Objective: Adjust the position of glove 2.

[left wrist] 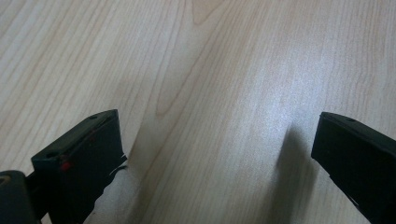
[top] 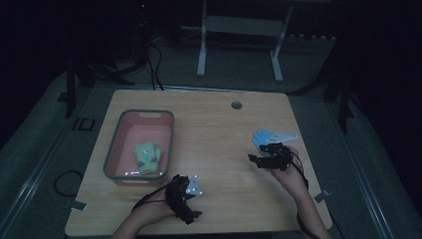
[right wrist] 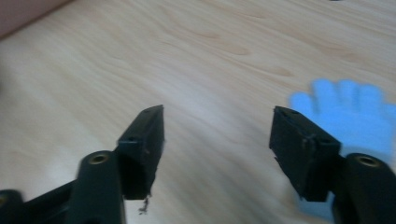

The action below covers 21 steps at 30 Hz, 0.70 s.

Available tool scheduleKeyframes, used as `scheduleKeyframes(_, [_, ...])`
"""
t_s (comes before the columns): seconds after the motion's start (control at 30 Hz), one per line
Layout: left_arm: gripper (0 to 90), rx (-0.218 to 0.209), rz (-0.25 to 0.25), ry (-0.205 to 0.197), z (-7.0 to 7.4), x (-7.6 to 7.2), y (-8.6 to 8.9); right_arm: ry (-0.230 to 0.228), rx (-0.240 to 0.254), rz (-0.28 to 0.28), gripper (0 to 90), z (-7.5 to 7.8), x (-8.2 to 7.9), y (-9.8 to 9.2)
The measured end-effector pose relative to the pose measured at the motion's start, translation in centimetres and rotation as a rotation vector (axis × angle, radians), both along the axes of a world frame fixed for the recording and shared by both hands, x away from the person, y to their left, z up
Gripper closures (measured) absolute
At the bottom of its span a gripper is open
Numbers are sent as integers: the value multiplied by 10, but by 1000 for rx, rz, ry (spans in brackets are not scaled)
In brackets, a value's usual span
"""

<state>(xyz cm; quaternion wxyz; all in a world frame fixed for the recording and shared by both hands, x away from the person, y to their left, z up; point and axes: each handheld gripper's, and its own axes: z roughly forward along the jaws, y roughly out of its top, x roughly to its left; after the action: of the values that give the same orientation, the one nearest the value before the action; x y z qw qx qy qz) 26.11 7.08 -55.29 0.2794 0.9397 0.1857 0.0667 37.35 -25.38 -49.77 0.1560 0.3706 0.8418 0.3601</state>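
A small blue glove (top: pixel 262 137) lies flat on the wooden table (top: pixel 219 124) at the right. My right gripper (top: pixel 258 153) hovers just in front of it, held by a hand. In the right gripper view the jaws of the right gripper (right wrist: pixel 217 133) stand apart over bare wood with nothing between them, and the blue glove (right wrist: pixel 348 109) lies beyond the right-hand jaw. A yellow-green glove (top: pixel 148 158) rests inside a pink basin (top: pixel 115 144) at the left. My left gripper (top: pixel 185 196) sits near the front edge, and in its own view the left gripper (left wrist: pixel 215 144) is wide open over bare table.
The basin has a grey rim and stands close to the table's left edge. A round cable hole (top: pixel 236 105) is set in the far side of the table. A white desk frame (top: pixel 239 35) stands on the floor beyond, and cables (top: pixel 67 181) lie on the floor at the left.
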Motion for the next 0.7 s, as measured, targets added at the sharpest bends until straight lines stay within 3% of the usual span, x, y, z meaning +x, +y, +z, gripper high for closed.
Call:
scheduleKeyframes(0.17, [24,-1,-21,3,1,-1,0,-4,-32,-49,450,0,19,-13])
scheduleKeyframes(0.23, [24,-20,-15,5,3,-1,1,-5,-36,-68,488,0,26,-18])
scheduleKeyframes(0.4, [24,-31,-6,-7,2,-1,2,-20,-71,-100,487,-7,43,-26])
scheduleKeyframes(0.53, [24,-45,2,-19,1,0,4,10,-103,-119,507,-19,58,-32])
scheduleKeyframes(0.63, [25,-92,17,-17,3,1,5,26,-111,-122,520,-25,63,-35])
scheduleKeyframes(0.7, [25,-98,25,-22,3,2,7,35,-107,-123,523,-30,65,-36])
